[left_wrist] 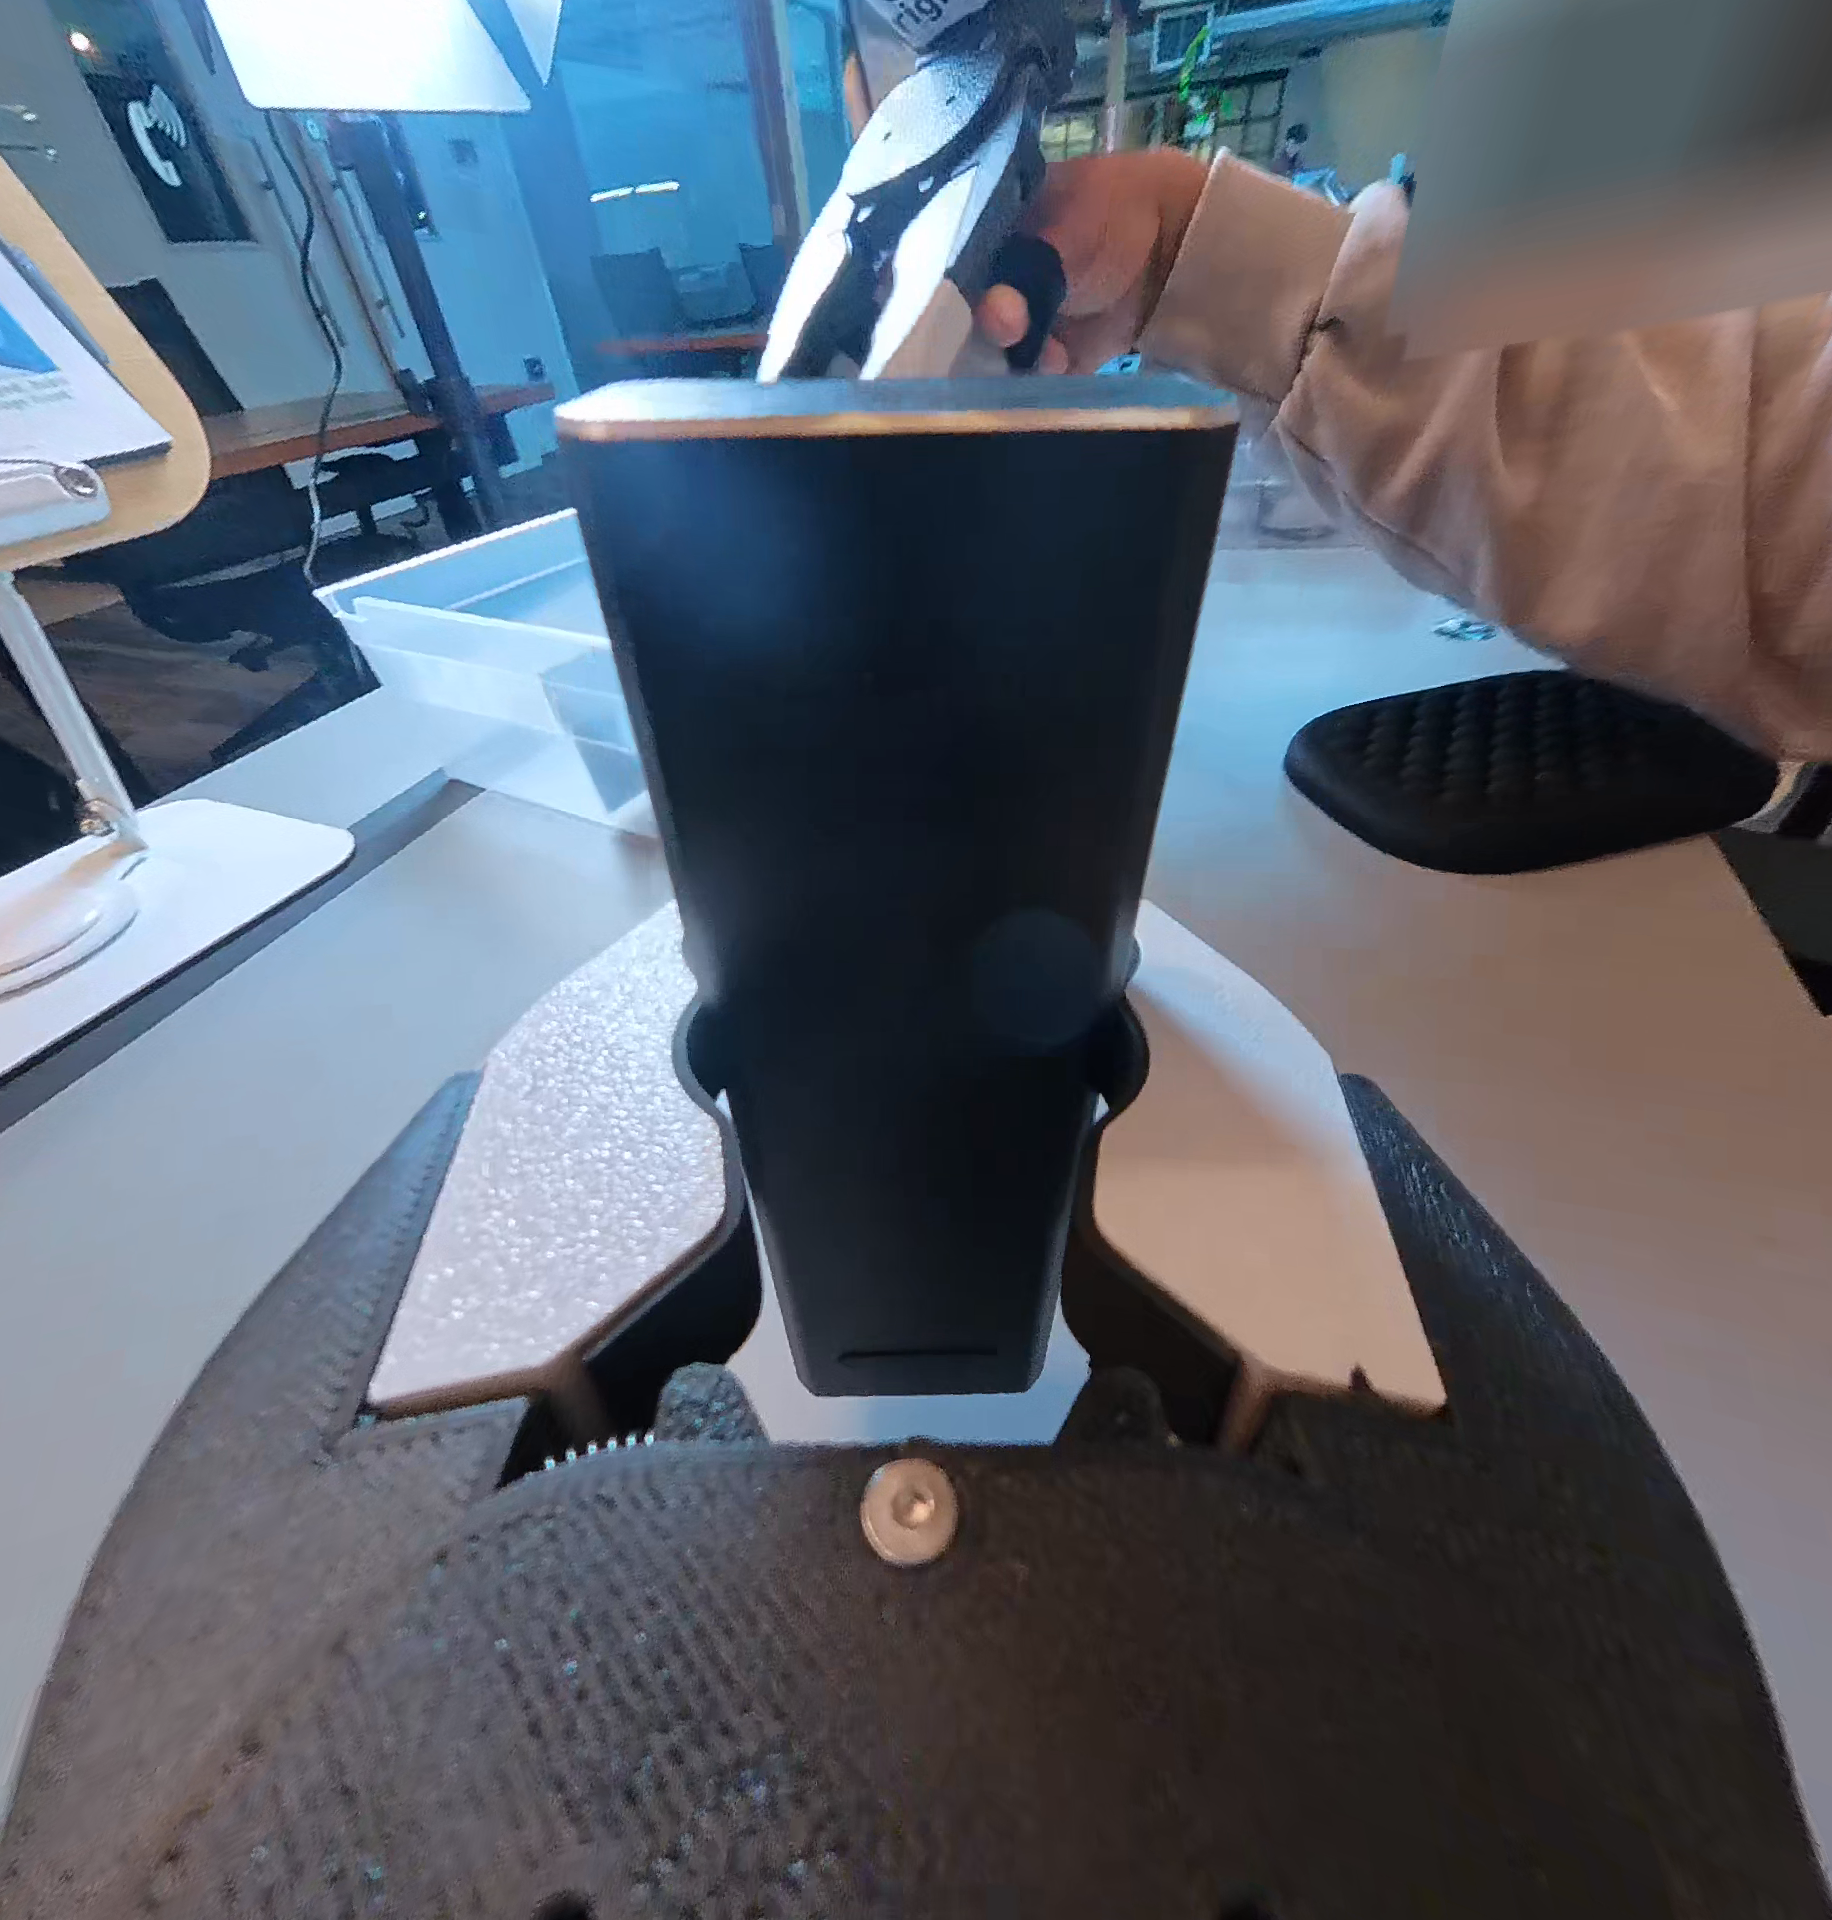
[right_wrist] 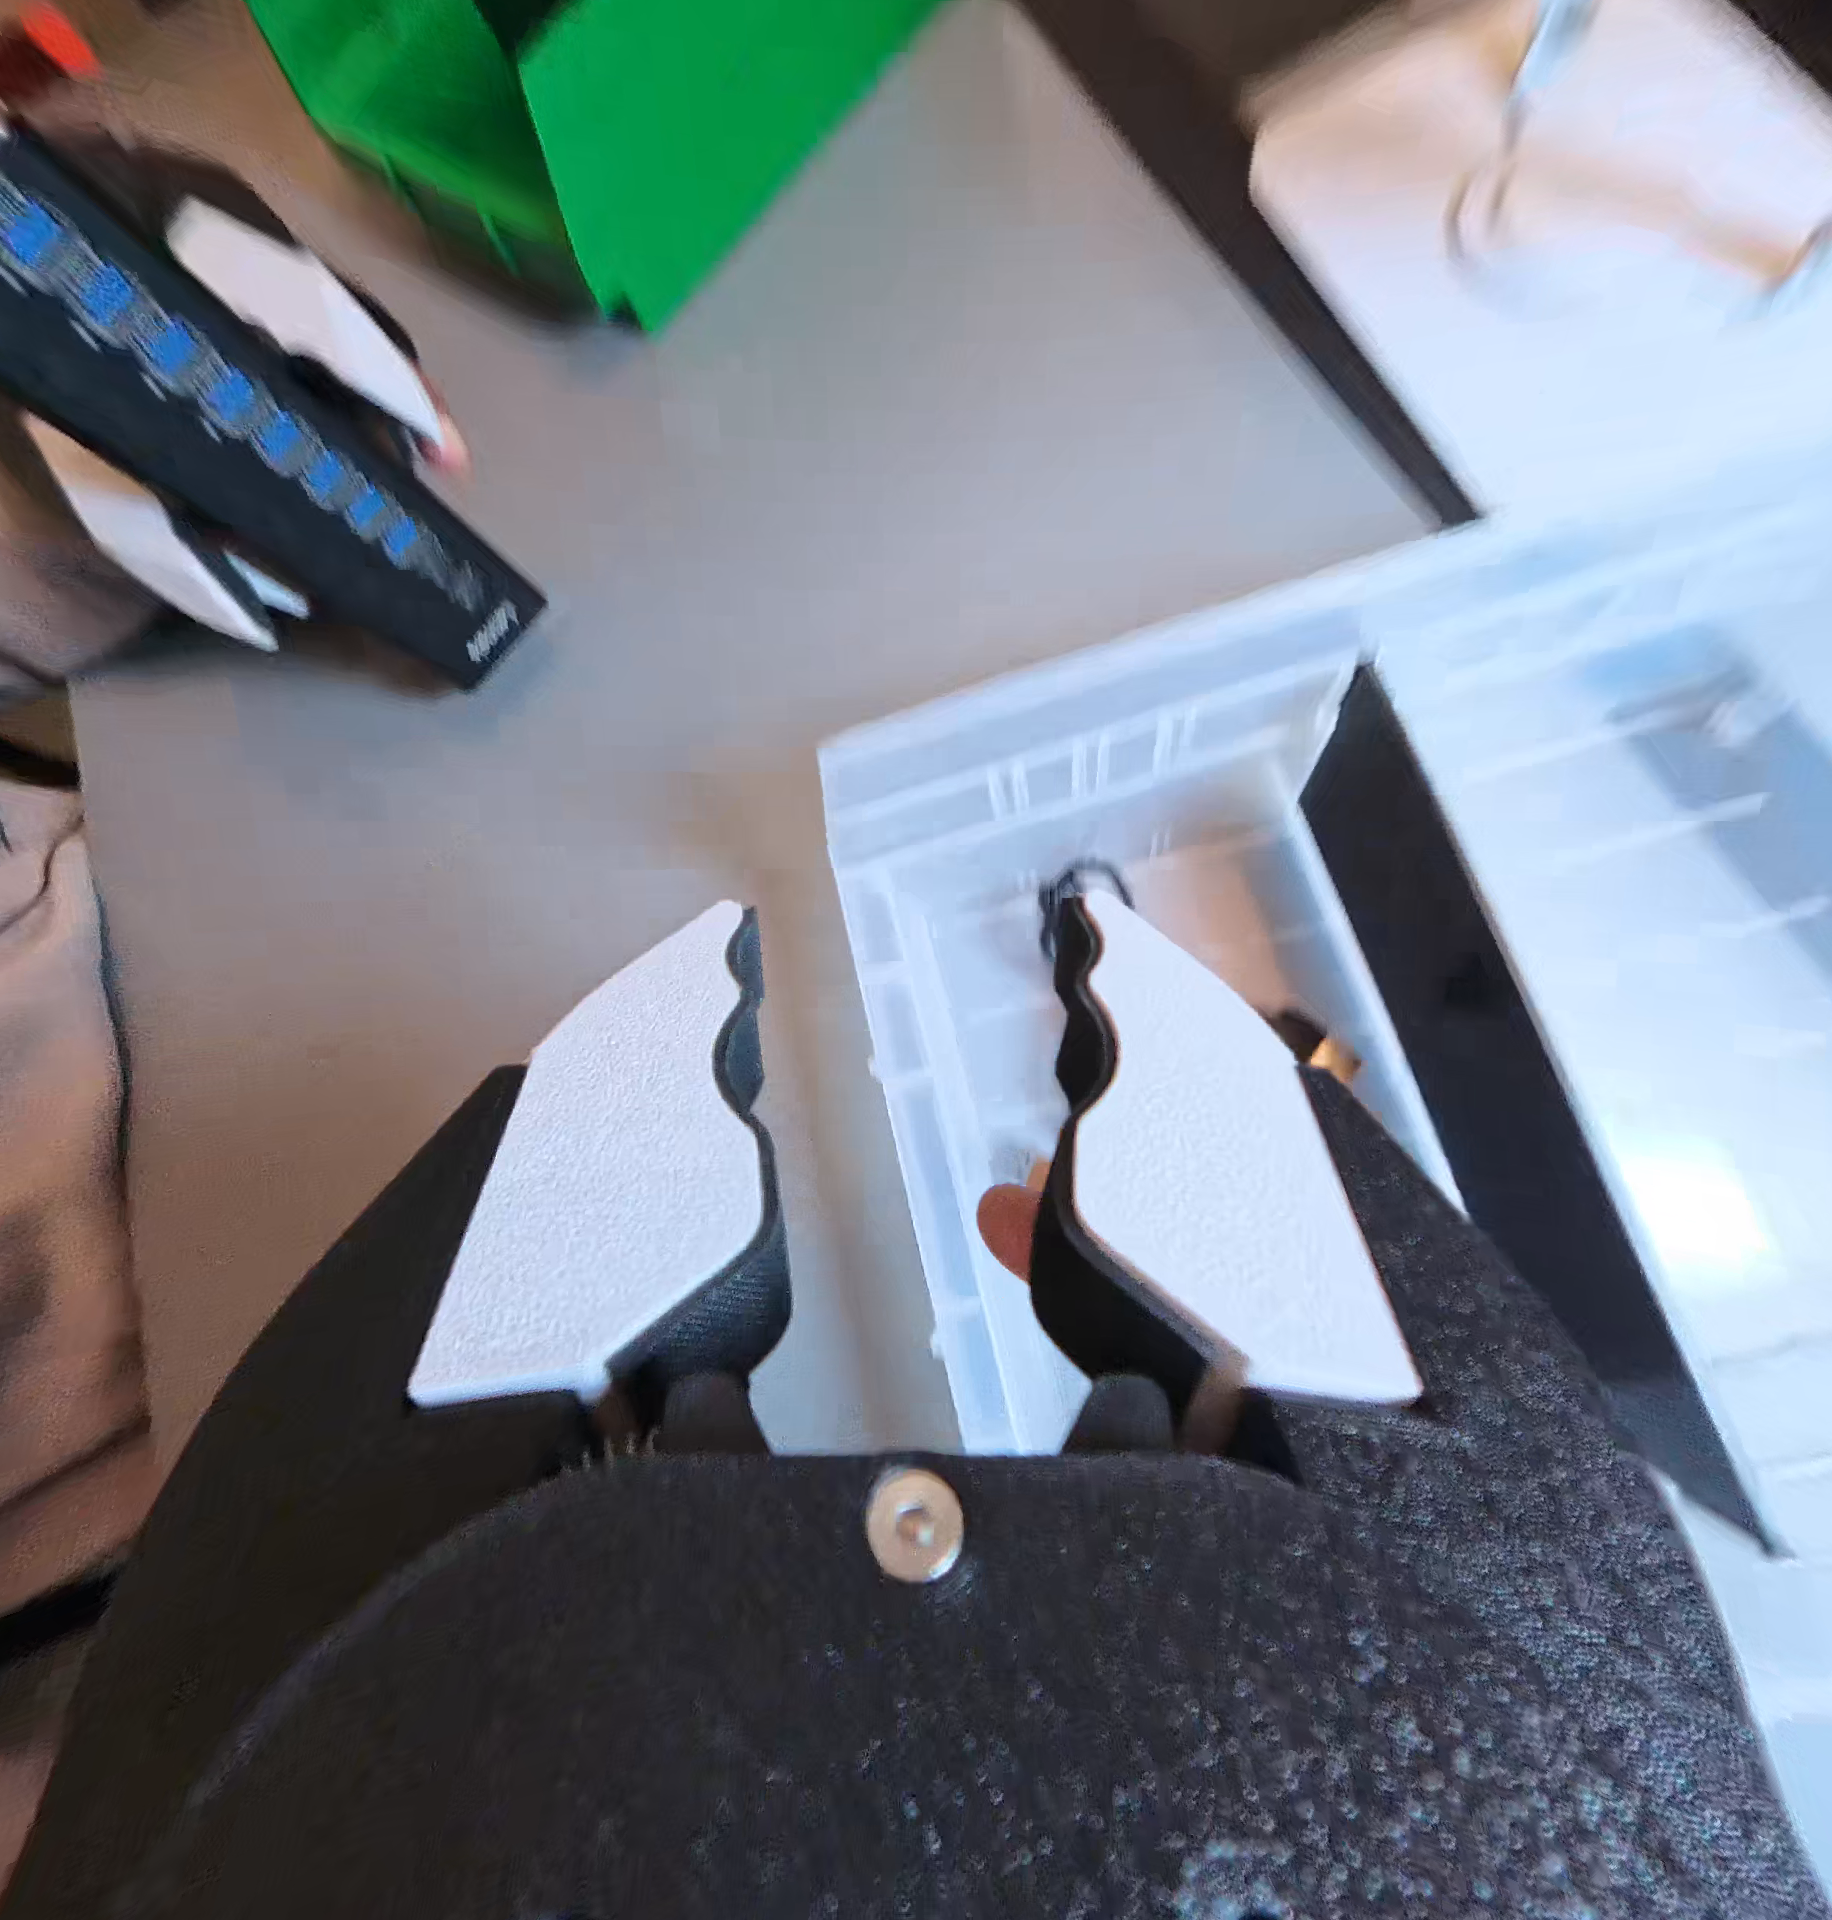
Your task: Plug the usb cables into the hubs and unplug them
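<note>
My left gripper is shut on a black USB hub and holds it upright above the pale table; only the hub's plain back shows here. In the right wrist view the same hub appears at the upper left with a row of blue ports, clamped between the left gripper's white fingers. My right gripper is open and empty, hanging over the corner of a white plastic bin. A thin black cable end lies in the bin by the right fingertip. The right gripper also shows behind the hub.
A green box stands at the far side of the table. A white lamp base is on the left. A black mesh chair armrest is on the right. A person's sleeve reaches across behind the hub. The grippers' ends are close to 20 centimetres from one another.
</note>
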The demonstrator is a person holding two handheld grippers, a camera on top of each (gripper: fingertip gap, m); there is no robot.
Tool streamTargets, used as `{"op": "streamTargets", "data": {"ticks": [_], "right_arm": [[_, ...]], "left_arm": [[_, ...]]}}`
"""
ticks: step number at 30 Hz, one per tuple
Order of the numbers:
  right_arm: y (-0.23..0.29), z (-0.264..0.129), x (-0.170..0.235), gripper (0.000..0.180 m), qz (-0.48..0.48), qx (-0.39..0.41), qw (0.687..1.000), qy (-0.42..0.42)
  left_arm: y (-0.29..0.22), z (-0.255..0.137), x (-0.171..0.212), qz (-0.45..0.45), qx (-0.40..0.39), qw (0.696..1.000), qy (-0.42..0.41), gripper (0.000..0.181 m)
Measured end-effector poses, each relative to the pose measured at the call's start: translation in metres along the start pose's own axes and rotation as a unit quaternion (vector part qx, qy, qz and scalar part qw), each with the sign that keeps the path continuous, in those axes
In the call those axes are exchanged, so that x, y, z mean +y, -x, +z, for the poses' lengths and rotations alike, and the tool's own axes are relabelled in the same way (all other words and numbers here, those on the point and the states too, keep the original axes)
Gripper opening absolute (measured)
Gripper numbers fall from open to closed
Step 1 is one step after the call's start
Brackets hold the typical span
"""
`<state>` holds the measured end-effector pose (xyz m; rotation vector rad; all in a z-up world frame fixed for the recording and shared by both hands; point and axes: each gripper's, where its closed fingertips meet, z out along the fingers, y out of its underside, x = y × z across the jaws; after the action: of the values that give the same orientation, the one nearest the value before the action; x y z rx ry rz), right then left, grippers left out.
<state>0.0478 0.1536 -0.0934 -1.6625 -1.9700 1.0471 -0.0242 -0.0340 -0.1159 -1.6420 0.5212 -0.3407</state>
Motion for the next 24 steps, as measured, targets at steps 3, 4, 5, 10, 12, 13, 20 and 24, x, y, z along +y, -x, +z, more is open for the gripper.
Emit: {"op": "streamTargets", "data": {"ticks": [3, 4, 5, 10, 12, 13, 20, 24], "right_arm": [[0.033, -0.001, -0.032, 0.052, -0.072, 0.003, 0.993, -0.094], [0.052, 0.004, -0.037, 0.053, -0.095, -0.012, 0.99, -0.108], [0.071, 0.013, -0.038, 0.053, -0.116, -0.025, 0.987, -0.11], [0.153, 0.089, -0.016, 0.066, -0.217, -0.08, 0.971, -0.062], [0.178, 0.118, -0.013, 0.075, -0.236, -0.096, 0.965, -0.069], [0.187, 0.13, -0.017, 0.082, -0.241, -0.096, 0.962, -0.082], [0.215, 0.162, -0.046, 0.063, -0.282, -0.095, 0.949, -0.108], [0.203, 0.15, -0.037, 0.063, -0.263, -0.108, 0.958, -0.047]], "left_arm": [[-0.009, -0.002, -0.01, -0.008, 0.028, 0.999, -0.03, 0.071], [-0.013, -0.003, -0.014, -0.011, 0.04, 0.998, -0.042, 0.071], [-0.016, -0.004, -0.019, -0.015, 0.052, 0.997, -0.054, 0.071], [-0.032, -0.012, -0.045, -0.045, 0.095, 0.986, -0.131, 0.071], [-0.036, -0.015, -0.054, -0.055, 0.104, 0.98, -0.162, 0.072], [-0.037, -0.016, -0.058, -0.06, 0.108, 0.977, -0.176, 0.072], [-0.034, -0.026, -0.068, -0.027, 0.082, 0.975, -0.205, 0.072], [-0.024, -0.023, -0.054, -0.029, 0.065, 0.986, -0.148, 0.075]]}}
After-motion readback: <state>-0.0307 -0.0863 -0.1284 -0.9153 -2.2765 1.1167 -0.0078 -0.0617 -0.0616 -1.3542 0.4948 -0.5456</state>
